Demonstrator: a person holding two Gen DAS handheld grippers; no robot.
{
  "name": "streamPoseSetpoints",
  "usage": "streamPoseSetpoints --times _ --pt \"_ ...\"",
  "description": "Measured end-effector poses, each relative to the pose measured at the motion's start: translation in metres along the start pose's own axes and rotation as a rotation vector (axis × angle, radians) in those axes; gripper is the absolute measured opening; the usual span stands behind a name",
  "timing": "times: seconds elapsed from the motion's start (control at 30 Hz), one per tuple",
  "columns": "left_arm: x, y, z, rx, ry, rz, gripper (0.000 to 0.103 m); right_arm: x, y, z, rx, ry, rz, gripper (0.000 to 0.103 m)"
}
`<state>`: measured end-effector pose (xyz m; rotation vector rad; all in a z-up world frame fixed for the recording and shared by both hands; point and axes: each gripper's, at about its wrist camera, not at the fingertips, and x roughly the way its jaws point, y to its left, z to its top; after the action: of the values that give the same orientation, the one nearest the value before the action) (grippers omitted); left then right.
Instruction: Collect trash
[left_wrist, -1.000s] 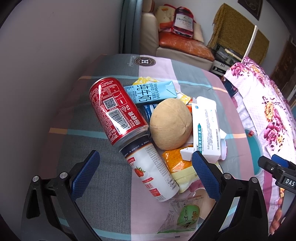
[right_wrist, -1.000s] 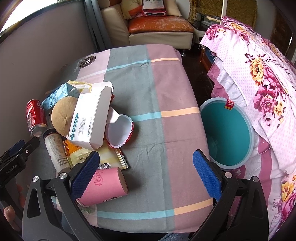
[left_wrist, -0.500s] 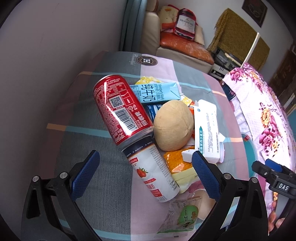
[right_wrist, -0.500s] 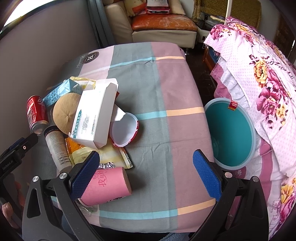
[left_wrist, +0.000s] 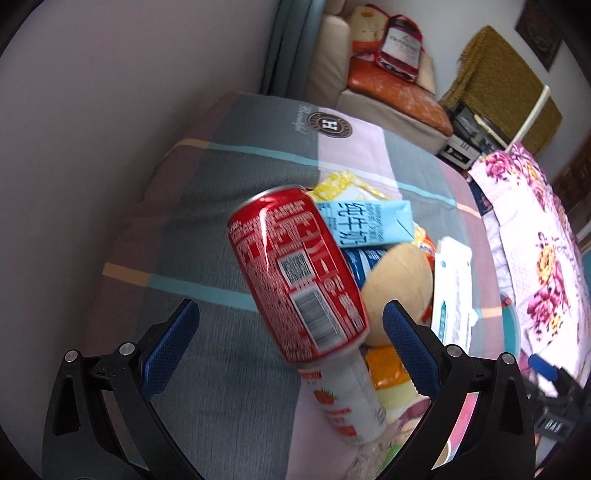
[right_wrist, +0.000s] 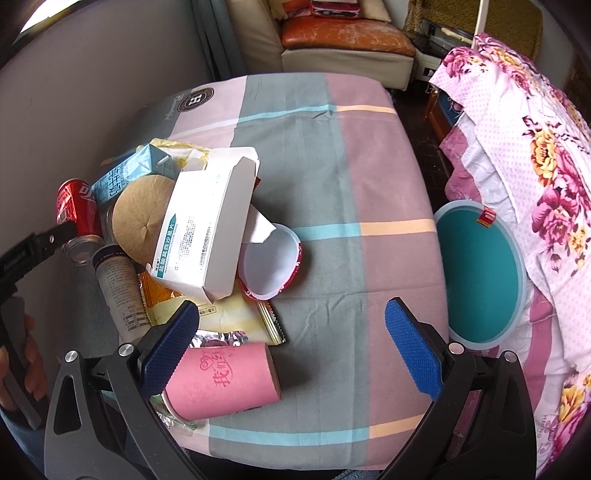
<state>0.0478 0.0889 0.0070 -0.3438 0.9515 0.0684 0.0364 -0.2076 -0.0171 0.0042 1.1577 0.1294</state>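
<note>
A red soda can (left_wrist: 299, 273) lies on its side at the left edge of a heap of rubbish on the checked cloth (right_wrist: 325, 155) that covers the table. In the left wrist view it fills the middle of the frame, slanting from upper left to lower right, with its lower end reaching down between the two blue pads of the left gripper (left_wrist: 290, 338). The pads stand wide apart and touch nothing; the can lies nearer the right-hand pad than the left-hand one.

Just below the can, end to end with it, lies a white bottle with a strawberry label (left_wrist: 345, 402). Against the can's far side rest a light blue milk carton (left_wrist: 364, 223) and a round tan bun (left_wrist: 397, 280), and beyond the bun an opened white box (right_wrist: 207, 229) leans on the heap. Orange and yellow wrappers (right_wrist: 229, 317) lie flat beneath them.

In the right wrist view, a small white cup with a red rim (right_wrist: 271, 260) sits tipped beside the box, and a pink paper cup (right_wrist: 221, 380) lies on its side nearest the camera, partly behind the left-hand pad of the right gripper (right_wrist: 291, 343). This gripper is also spread wide and holds nothing, well apart from the can. To the right of the table, below its edge, stands a round teal bin (right_wrist: 480, 273), beside a flowered pink bedcover (right_wrist: 535, 147).
</note>
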Motion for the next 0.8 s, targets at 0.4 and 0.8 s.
streamPoseSetpoints --times 0.4,0.8 --pt "0.032 0.014 0.008 -0.019 0.083 -0.026 0.069 0.034 0.038 0.04 -0.07 0.087 0.031 0.097" --pt "0.027 0.021 0.003 0.043 0.079 -0.078 0.069 0.092 0.081 0.071 -0.144 0.201 -0.006 0.097"
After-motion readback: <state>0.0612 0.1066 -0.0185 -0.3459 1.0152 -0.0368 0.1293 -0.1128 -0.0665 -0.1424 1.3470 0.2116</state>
